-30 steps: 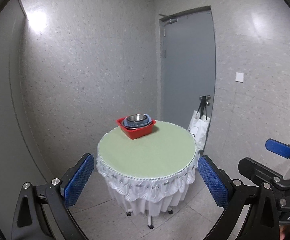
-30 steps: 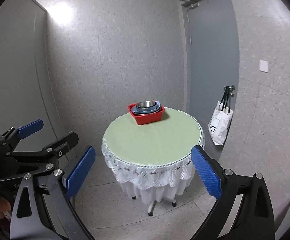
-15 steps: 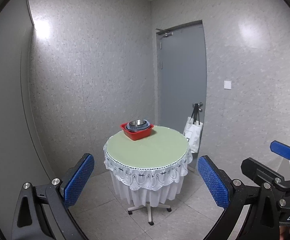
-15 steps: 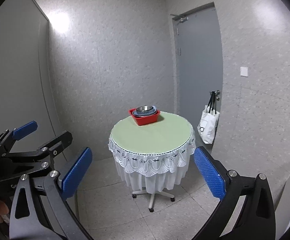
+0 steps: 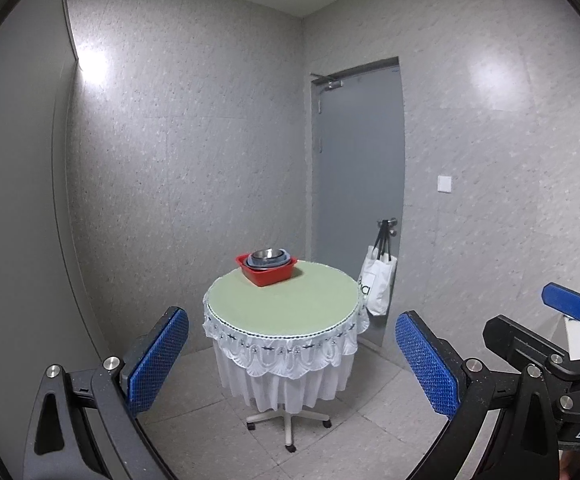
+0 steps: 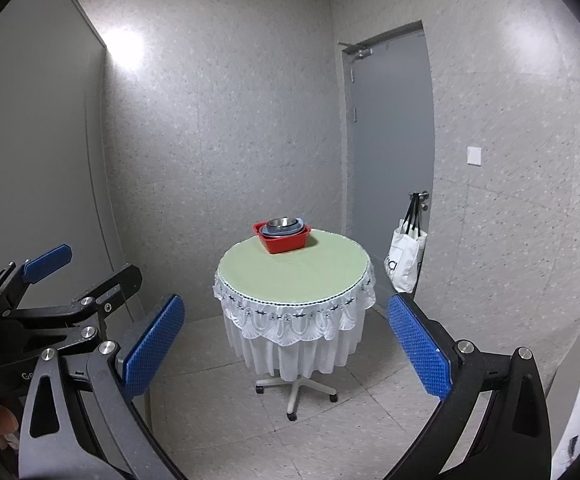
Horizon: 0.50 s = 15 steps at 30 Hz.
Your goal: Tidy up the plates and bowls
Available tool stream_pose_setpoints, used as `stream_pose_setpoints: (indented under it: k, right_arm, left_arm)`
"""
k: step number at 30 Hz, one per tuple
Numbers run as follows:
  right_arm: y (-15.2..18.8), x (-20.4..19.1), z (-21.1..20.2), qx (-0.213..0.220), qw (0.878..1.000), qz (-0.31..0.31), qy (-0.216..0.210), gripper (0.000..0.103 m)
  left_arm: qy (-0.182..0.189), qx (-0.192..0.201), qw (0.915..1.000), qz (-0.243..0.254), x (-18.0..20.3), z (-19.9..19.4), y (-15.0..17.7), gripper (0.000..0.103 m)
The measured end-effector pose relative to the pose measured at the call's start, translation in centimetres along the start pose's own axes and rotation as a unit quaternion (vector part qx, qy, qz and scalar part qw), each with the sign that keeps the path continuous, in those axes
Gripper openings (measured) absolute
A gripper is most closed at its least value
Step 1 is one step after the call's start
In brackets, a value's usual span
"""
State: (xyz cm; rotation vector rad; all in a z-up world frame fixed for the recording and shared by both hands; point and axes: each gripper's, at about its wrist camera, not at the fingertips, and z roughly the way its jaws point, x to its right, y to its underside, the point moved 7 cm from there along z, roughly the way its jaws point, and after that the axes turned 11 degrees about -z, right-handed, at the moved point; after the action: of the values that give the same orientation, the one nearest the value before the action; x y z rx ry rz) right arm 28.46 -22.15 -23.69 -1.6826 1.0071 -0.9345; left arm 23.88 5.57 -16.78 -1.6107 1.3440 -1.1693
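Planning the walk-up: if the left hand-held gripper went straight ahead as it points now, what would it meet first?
Probably the table: its near edge sits between the open left hand-held gripper fingers, with bare floor before it. The red bin lies beyond, at the far side. Depth is uncertain.

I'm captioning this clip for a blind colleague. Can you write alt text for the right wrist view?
A round table with a pale green top and white lace skirt stands in a grey room, carrying a red square basin of nested bowls at its far edge. The right gripper frames it from a distance, jaws open and empty. A white tote bag hangs from the door handle.
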Motion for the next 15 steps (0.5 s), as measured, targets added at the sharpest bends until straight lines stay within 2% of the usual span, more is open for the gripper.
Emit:
stream_pose_setpoints:
  k: [8, 15]
  right_arm:
    - [1.5, 2.7, -3.0, -0.005, 1.000, 0.004, 0.006, 0.103]
    - [1.8, 3.8, -3.8, -0.001, 1.000, 0.006, 0.002, 0.103]
  left_arm:
    - [0.009, -0.002, 0.9999, 0.006, 2.4, -1.1, 0.5, 0.102]
    - [0.006, 0.001, 0.9999, 0.011, 3.6, -1.8, 0.7, 0.102]
